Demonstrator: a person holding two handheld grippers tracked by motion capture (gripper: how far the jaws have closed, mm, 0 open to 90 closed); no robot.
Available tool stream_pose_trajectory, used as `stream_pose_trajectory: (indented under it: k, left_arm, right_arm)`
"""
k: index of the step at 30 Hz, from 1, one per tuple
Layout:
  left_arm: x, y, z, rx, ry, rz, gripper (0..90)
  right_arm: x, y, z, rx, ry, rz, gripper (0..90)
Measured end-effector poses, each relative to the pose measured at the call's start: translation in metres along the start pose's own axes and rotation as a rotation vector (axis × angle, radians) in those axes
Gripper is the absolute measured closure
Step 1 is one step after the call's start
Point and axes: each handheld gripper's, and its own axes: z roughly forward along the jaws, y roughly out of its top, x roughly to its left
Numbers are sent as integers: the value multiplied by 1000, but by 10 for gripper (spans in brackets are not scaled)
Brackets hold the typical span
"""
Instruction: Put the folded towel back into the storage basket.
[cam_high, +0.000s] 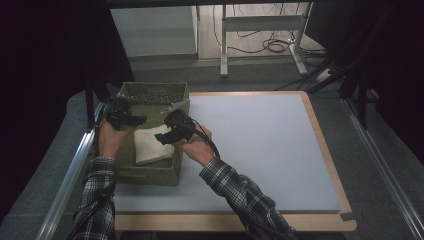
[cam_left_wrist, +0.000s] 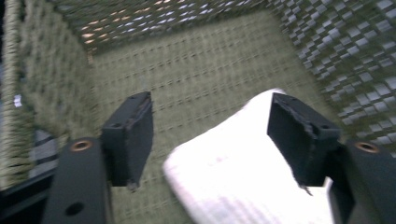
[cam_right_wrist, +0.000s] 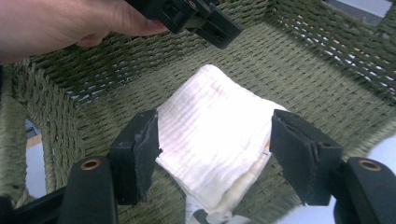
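Inside basket (cam_high: 150, 172): folded cloth (cam_high: 153, 144), seemingly ungripped.

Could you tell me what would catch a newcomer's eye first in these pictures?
Probably the folded white cloth lying inside the green woven basket at the left of the pale blue table mat. Next, the two black grippers over the basket: the left gripper and the right gripper, both with jaws open above the cloth.

My high view looks forward and down over the table (cam_high: 260, 150). My two gripper views peer close into the basket (cam_high: 150, 172), both sharing its cloth (cam_right_wrist: 212, 140).
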Motion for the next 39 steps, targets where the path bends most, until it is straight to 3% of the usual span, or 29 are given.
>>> stream_pose_trajectory:
  k: [6,13,22,26,39]
  left_arm:
    - [-7,-4,-4,-34,-11,-5,202]
    - [-12,-9,-9,-86,-71,-49,117]
    - [-29,-16,-15,-116,-120,-34,49]
    - [-36,-17,-16,-105,-108,-17,33]
    - [-61,-24,-29,-151,-139,10,6]
  right_arm:
    - [-6,-5,-12,-16,-4,-4,272]
    - [-11,-13,-21,-27,9,-10,216]
    - [-19,-22,-34,-58,23,-1,148]
    - [-23,-27,-39,-63,23,4,134]
    - [-39,-52,-62,-56,-27,10,94]
